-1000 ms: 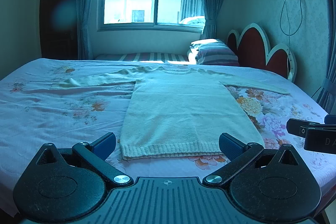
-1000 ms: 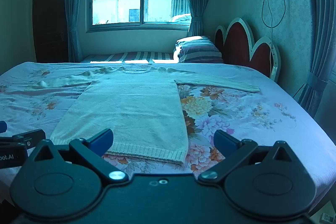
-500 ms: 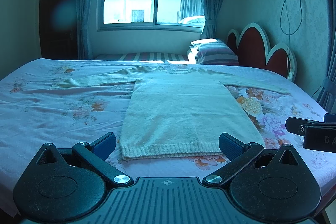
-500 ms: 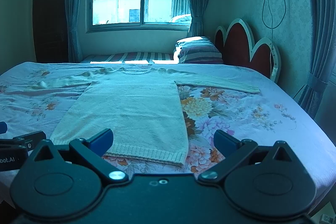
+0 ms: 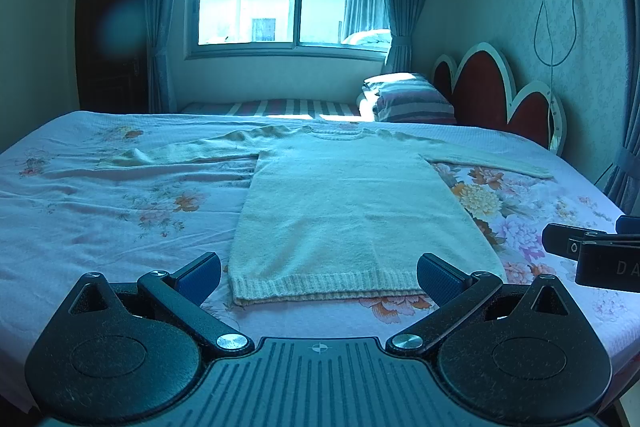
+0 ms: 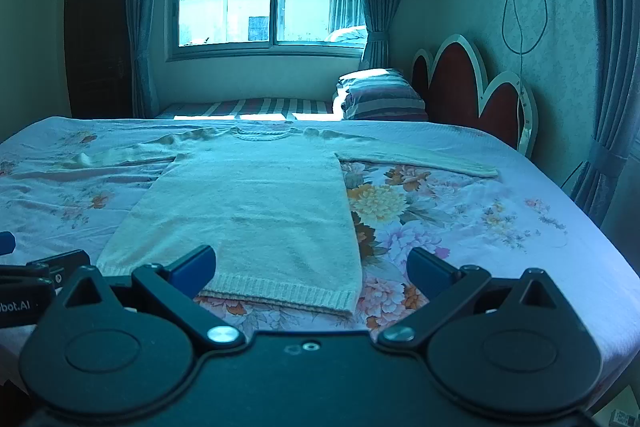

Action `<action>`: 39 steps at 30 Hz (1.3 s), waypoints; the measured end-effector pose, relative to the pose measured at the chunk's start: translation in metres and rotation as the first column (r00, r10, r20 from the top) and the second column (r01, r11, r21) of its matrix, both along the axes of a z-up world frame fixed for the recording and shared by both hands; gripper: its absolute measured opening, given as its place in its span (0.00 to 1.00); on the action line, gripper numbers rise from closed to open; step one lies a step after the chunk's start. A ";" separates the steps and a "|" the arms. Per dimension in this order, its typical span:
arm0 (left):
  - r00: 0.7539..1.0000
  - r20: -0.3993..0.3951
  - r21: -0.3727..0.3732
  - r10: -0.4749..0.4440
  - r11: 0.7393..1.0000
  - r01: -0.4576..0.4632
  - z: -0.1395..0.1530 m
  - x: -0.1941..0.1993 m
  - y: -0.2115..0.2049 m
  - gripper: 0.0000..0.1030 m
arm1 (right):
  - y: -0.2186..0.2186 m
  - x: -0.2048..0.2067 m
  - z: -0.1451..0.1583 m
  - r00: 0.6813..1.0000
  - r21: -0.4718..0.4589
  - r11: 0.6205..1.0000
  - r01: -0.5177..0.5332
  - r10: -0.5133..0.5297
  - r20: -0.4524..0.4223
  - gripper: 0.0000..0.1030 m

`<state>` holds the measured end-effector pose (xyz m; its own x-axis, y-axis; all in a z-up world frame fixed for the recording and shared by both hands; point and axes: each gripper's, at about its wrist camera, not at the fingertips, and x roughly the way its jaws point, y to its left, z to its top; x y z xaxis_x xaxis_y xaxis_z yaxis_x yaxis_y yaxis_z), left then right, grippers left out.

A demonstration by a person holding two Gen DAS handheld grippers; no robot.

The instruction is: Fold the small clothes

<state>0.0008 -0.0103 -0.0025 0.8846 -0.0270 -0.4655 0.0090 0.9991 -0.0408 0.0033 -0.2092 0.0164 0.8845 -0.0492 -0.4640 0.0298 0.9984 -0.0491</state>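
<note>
The pale knit sweater (image 5: pixel 344 211) lies flat at the centre of the frame on the floral bed (image 5: pixel 100 219), sleeves spread wide, so folding looks not yet begun. The left hand-held gripper (image 5: pixel 319 273) and right hand-held gripper (image 6: pixel 311 267) hover wide apart and empty near the hem. The next move likely calls for pinching a sleeve or side edge to bring it across.

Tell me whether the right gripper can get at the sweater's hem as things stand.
Probably yes. The right gripper is open, just short of the hem, which lies flat on the bed with nothing between. The left gripper sits off to the side.
</note>
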 end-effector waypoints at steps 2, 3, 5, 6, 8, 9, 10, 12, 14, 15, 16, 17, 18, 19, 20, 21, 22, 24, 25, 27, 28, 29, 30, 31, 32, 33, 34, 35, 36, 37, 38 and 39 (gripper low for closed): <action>1.000 -0.003 0.002 0.000 1.000 0.000 0.000 0.000 0.000 1.00 | 0.000 0.000 0.000 1.000 0.000 1.000 0.001 -0.001 0.001 0.99; 1.000 -0.003 0.001 -0.002 1.000 0.002 0.000 0.001 0.000 1.00 | 0.000 0.000 0.000 1.000 0.001 1.000 0.001 -0.001 0.001 0.99; 1.000 -0.005 0.004 -0.002 1.000 0.002 -0.001 0.001 0.000 1.00 | 0.000 0.000 0.000 1.000 0.002 1.000 0.001 -0.001 -0.001 0.99; 1.000 -0.006 0.004 -0.001 1.000 0.001 -0.001 0.002 0.000 1.00 | 0.000 0.000 0.000 1.000 0.002 1.000 0.001 -0.001 -0.001 0.99; 1.000 -0.006 0.004 -0.001 1.000 0.001 -0.001 0.002 0.000 1.00 | 0.001 0.001 -0.001 1.000 0.003 1.000 -0.001 0.001 -0.001 0.99; 1.000 -0.008 0.005 0.000 1.000 0.000 -0.002 0.003 0.000 1.00 | 0.001 0.001 -0.001 1.000 0.002 1.000 -0.001 0.001 -0.001 0.99; 1.000 -0.009 0.004 0.000 1.000 0.000 -0.002 0.003 0.000 1.00 | 0.001 0.001 -0.001 1.000 0.004 1.000 -0.001 0.001 -0.001 0.99; 1.000 -0.013 0.006 0.002 1.000 -0.002 -0.003 0.005 -0.001 1.00 | 0.000 0.002 -0.001 1.000 0.005 1.000 -0.002 0.002 -0.003 0.99; 1.000 -0.018 0.006 0.003 1.000 -0.003 -0.003 0.006 -0.001 1.00 | 0.000 0.003 -0.002 1.000 0.005 1.000 -0.002 0.002 -0.005 0.99; 1.000 -0.020 0.007 0.003 1.000 -0.003 -0.003 0.008 -0.001 1.00 | 0.000 0.004 -0.002 1.000 0.006 1.000 -0.003 0.003 -0.007 0.99; 1.000 -0.022 0.006 0.005 1.000 -0.005 -0.003 0.009 -0.001 1.00 | 0.000 0.005 -0.002 1.000 0.007 1.000 -0.002 0.002 -0.009 0.99; 1.000 -0.024 0.005 0.006 1.000 -0.006 -0.004 0.010 0.000 1.00 | 0.000 0.006 -0.003 1.000 0.008 1.000 -0.003 0.003 -0.011 0.99; 1.000 -0.026 0.005 0.008 1.000 -0.007 -0.004 0.011 0.000 1.00 | 0.000 0.008 -0.003 1.000 0.008 1.000 -0.004 0.004 -0.013 0.99; 1.000 -0.027 0.006 0.009 1.000 -0.009 -0.004 0.012 0.000 1.00 | -0.001 0.009 -0.004 1.000 0.008 1.000 -0.005 0.006 -0.013 0.99; 1.000 -0.029 0.009 0.010 1.000 -0.010 -0.005 0.015 0.000 1.00 | -0.001 0.010 -0.004 1.000 0.008 1.000 -0.007 0.007 -0.014 0.99; 0.999 -0.032 0.011 0.012 1.000 -0.012 -0.006 0.017 0.001 1.00 | -0.001 0.012 -0.005 1.000 0.007 1.000 -0.009 0.009 -0.016 0.99; 0.999 -0.039 0.008 0.010 1.000 -0.010 -0.006 0.022 0.003 1.00 | -0.001 0.013 -0.005 1.000 0.006 1.000 -0.011 0.011 -0.017 0.99; 0.999 -0.045 -0.022 0.008 1.000 -0.009 -0.004 0.033 0.012 1.00 | -0.002 0.019 -0.005 1.000 0.006 1.000 -0.013 0.014 -0.020 0.99; 0.999 -0.042 -0.061 0.006 0.998 -0.009 -0.002 0.042 0.020 1.00 | -0.003 0.023 -0.005 1.000 0.008 1.000 -0.017 0.017 -0.020 0.99; 0.999 -0.034 -0.127 0.027 0.991 -0.031 0.003 0.062 0.038 1.00 | -0.007 0.036 -0.001 1.000 -0.001 1.000 -0.023 0.023 -0.005 0.99; 0.998 -0.029 -0.138 0.057 0.989 -0.061 0.005 0.074 0.047 1.00 | -0.010 0.044 0.001 1.000 -0.002 1.000 -0.023 0.023 0.002 0.99; 0.996 -0.024 -0.140 0.086 0.986 -0.088 0.006 0.085 0.057 1.00 | -0.014 0.053 0.003 1.000 0.002 1.000 -0.020 0.020 0.011 0.99; 0.995 -0.021 -0.150 0.100 0.983 -0.102 0.007 0.097 0.067 1.00 | -0.020 0.065 0.007 1.000 0.010 1.000 -0.010 0.010 0.029 0.99; 0.993 -0.019 -0.168 0.117 0.979 -0.119 0.007 0.109 0.077 1.00 | -0.024 0.074 0.009 0.999 0.014 1.000 0.002 -0.002 0.042 0.99; 0.990 -0.011 -0.197 0.139 0.971 -0.138 0.007 0.123 0.090 1.00 | -0.029 0.087 0.012 0.998 0.018 1.000 0.015 -0.016 0.053 0.99; 0.987 -0.006 -0.227 0.160 0.961 -0.157 0.006 0.137 0.102 1.00 | -0.035 0.102 0.014 0.997 0.025 0.999 0.024 -0.026 0.067 0.99; 0.984 -0.015 -0.249 0.179 0.952 -0.177 0.004 0.150 0.114 1.00 | -0.041 0.117 0.016 0.996 0.032 0.999 0.033 -0.036 0.081 0.99; 0.981 -0.030 -0.274 0.193 0.942 -0.193 0.002 0.167 0.129 1.00 | -0.046 0.131 0.018 0.995 0.036 0.998 0.045 -0.048 0.093 0.99; 0.978 -0.034 -0.306 0.206 0.929 -0.207 -0.002 0.182 0.143 1.00 | -0.051 0.145 0.019 0.993 0.041 0.998 0.054 -0.058 0.103 0.99; 0.970 -0.042 -0.335 0.239 0.912 -0.239 -0.005 0.197 0.158 1.00 | -0.058 0.161 0.019 0.991 0.050 0.997 0.064 -0.069 0.111 0.99; 0.958 -0.057 -0.378 0.280 0.883 -0.280 -0.011 0.214 0.177 1.00 | -0.064 0.178 0.020 0.991 0.060 0.995 0.074 -0.080 0.110 0.99; 0.947 -0.065 -0.419 0.314 0.853 -0.311 -0.017 0.229 0.195 1.00 | -0.071 0.194 0.019 0.990 0.071 0.994 0.080 -0.087 0.107 0.99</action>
